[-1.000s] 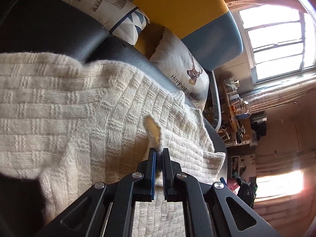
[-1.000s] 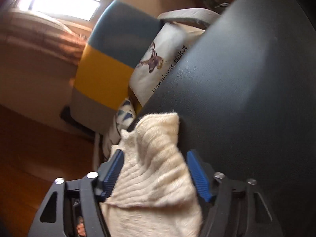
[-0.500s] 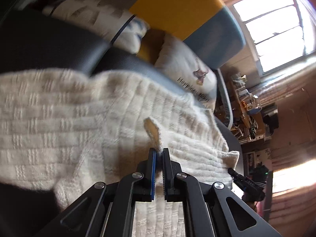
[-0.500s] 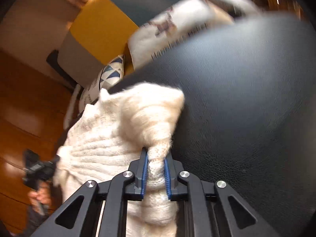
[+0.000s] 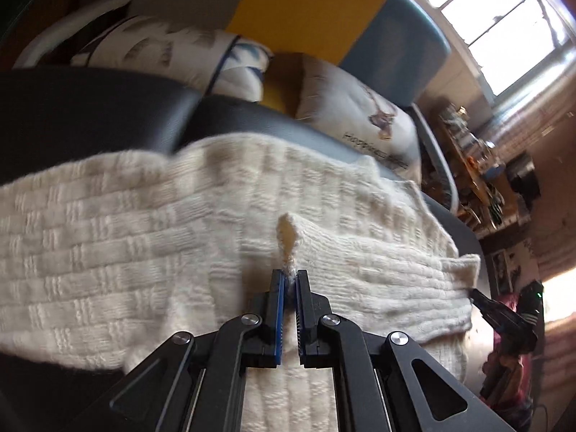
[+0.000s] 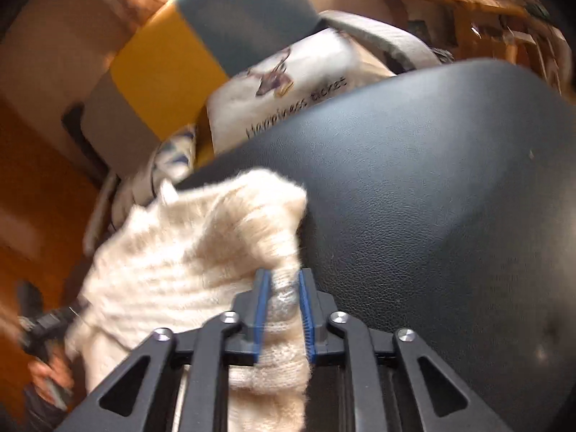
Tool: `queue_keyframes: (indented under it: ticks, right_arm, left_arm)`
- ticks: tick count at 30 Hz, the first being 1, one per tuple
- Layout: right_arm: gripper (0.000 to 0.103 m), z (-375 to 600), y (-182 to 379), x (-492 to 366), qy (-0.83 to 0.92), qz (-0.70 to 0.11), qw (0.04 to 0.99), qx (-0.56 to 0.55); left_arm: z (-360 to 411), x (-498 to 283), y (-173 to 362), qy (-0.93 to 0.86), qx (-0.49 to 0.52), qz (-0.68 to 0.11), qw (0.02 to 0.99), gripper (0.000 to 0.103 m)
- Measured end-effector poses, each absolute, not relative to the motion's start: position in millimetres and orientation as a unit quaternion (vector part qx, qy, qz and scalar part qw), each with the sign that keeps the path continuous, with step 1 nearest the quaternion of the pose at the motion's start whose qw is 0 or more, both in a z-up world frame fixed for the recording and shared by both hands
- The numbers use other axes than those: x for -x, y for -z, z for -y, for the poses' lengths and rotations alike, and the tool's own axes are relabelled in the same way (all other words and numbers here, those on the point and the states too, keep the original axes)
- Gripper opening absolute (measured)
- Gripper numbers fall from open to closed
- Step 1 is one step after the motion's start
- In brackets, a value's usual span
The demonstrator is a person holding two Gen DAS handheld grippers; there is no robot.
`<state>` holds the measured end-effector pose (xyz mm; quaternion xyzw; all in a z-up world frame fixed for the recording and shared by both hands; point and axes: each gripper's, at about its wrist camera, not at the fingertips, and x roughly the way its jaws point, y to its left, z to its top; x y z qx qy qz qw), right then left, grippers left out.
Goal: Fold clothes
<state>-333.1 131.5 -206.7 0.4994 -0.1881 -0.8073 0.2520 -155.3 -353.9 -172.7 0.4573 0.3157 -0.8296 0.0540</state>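
Left wrist: left gripper [image 5: 289, 280] jaws clamped on a pinched ridge of the cream knit sweater [image 5: 151, 237], which lies spread over the black leather seat [image 5: 90, 108]. 2 cushions [image 5: 356, 115] sit behind it. The right gripper [image 5: 482, 300] is at the sweater's far edge.

Right wrist: right gripper [image 6: 282, 288] jaws clamped on a bunched sweater [image 6: 180, 262] edge, lifted off the seat [image 6: 432, 198]. View is blurred.

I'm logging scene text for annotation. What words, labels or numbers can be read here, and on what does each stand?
"Happiness ticket": black script on the white deer cushion, legible in the right wrist view; blurred in the left wrist view.
Shelf clutter: too small and blurred to read.
Nothing else legible.
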Motion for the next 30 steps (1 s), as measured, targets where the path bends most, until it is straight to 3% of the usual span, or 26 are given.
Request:
queue_keyframes:
  ticks: [8,11,13,15,20,23,27,30]
  right_arm:
    - [0.036,-185.6,226.0,302.8,0.686,0.457,0.317,-0.469]
    - [0.052,-188.6,242.2,283.2,0.651,0.507,0.311,-0.471]
    - [0.074,-183.7,250.8,274.0,0.638,0.52,0.293,-0.487]
    - [0.081,-178.7,256.8,266.8,0.627,0.534,0.283,-0.492]
    - [0.081,-161.5,268.3,273.3,0.607,0.582,0.275,-0.465]
    - [0.081,-151.7,273.3,280.6,0.603,0.602,0.261,-0.453]
    - [0.082,-155.4,255.3,274.6,0.664,0.576,0.248,-0.406]
    - [0.083,-151.4,251.5,272.9,0.686,0.551,0.244,-0.407]
  left_arm:
    - [354.4,152.5,173.2,0.806,-0.48,-0.334,0.091,0.006]
    - [351.8,148.1,150.1,0.816,-0.462,-0.326,0.122,0.007]
    - [341.7,147.7,128.6,0.834,-0.44,-0.305,0.131,0.007]
    - [326.7,150.3,108.0,0.853,-0.419,-0.286,0.123,0.007]
    - [247.1,196.7,97.6,0.872,-0.441,-0.211,0.023,0.007]
    - [210.9,219.4,122.7,0.857,-0.484,-0.174,-0.004,0.007]
    - [214.8,226.4,175.5,0.821,-0.549,-0.15,0.036,0.007]
    - [221.4,223.3,172.0,0.824,-0.547,-0.148,0.026,0.007]
